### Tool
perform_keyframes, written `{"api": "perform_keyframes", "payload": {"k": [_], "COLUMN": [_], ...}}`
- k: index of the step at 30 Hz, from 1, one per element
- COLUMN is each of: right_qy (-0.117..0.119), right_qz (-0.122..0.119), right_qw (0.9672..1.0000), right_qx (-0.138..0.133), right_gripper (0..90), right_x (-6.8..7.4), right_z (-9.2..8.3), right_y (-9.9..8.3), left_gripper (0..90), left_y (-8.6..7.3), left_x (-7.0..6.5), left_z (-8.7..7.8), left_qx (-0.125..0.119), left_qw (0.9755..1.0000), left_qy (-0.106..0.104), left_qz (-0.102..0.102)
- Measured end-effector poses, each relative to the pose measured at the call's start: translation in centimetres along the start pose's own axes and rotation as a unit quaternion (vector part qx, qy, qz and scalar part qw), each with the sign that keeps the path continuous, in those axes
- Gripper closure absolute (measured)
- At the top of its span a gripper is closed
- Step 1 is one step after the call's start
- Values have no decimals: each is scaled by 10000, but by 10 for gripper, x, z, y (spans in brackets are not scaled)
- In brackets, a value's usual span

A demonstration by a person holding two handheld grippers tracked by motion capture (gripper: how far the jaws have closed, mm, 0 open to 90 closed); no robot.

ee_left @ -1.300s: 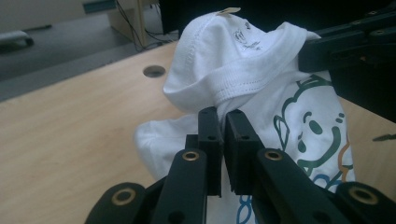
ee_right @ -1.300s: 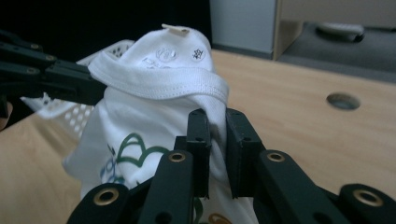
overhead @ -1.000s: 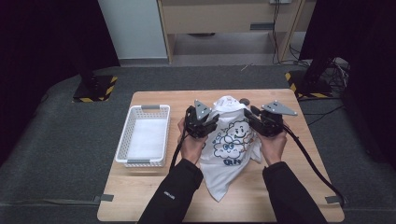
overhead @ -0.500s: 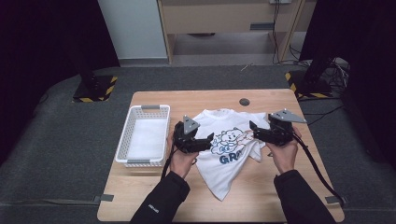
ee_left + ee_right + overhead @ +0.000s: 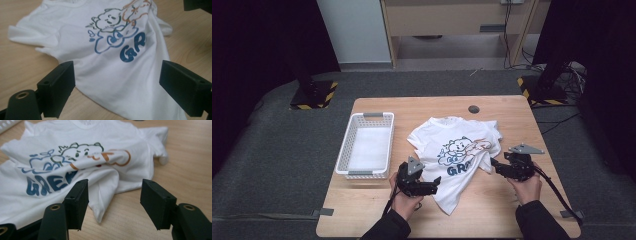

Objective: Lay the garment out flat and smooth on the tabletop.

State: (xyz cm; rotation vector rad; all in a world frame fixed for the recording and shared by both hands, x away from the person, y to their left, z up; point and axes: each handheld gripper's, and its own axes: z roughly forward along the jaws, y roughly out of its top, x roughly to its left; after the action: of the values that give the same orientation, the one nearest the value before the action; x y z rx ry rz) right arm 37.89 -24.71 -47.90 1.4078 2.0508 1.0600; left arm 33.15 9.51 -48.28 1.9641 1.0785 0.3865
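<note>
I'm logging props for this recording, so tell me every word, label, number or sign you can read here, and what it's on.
"GRE": blue letters under the cartoon print on the white t-shirt, read in the right gripper view; a fold hides whatever follows.
"GR": the same word in the left gripper view, cut off by the fold.
Neck label inside the collar: too small to read.
White basket and grippers: no readable text.

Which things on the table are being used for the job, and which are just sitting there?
Seems part of the job:
- white T-shirt with a cartoon print, spread out crumpled
- left gripper, open
- right gripper, open

Just sitting there, for now:
- white basket, empty
- dark round spot on the wooden table
</note>
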Motion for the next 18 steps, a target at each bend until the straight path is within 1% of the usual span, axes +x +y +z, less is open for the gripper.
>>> {"api": "perform_keyframes", "payload": {"k": [1, 2, 3, 4, 6, 7, 9, 10, 11, 15, 16, 17, 18], "right_qy": [-10, -8, -22, -38, -21, -21, 14, 4, -6, -43, -49, -57, -71], "right_qz": [26, 30, 20, -4, 37, 37, 75, 69, 40, -11, -46, -49, -70], "right_qw": [10000, 9999, 9999, 9998, 9997, 9997, 9995, 9994, 9993, 9990, 9987, 9985, 9982], "right_qx": [60, 118, 160, 180, 232, 232, 313, 346, 375, 443, 512, 538, 584], "right_gripper": [407, 415, 426, 435, 450, 450, 473, 476, 481, 513, 545, 558, 586], "right_x": [-1, -1, -1, 0, 1, 1, 3, 4, 5, 6, 5, 5, 5], "right_z": [3, 6, 9, 11, 16, 16, 23, 25, 26, 30, 33, 34, 35], "right_y": [-3, -6, -8, -9, -13, -13, -18, -19, -20, -22, -24, -25, -26], "left_gripper": [119, 118, 117, 114, 113, 113, 114, 113, 113, 110, 107, 105, 104], "left_y": [-4, -4, -8, -13, -17, -17, -24, -26, -27, -29, -30, -31, -31], "left_x": [-1, -1, -2, -4, -6, -6, -8, -8, -8, -8, -8, -8, -8], "left_z": [3, 3, 6, 12, 16, 16, 21, 23, 24, 26, 27, 29, 29], "left_qx": [54, 54, 130, 273, 331, 331, 500, 538, 594, 642, 686, 743, 743], "left_qw": [10000, 10000, 9999, 9996, 9993, 9993, 9981, 9977, 9972, 9968, 9964, 9958, 9958], "left_qy": [-9, -9, -12, 25, 87, 87, 156, 198, 229, 243, 256, 266, 266], "left_qz": [-18, -18, -30, 32, 124, 124, 317, 369, 380, 403, 422, 456, 456]}}
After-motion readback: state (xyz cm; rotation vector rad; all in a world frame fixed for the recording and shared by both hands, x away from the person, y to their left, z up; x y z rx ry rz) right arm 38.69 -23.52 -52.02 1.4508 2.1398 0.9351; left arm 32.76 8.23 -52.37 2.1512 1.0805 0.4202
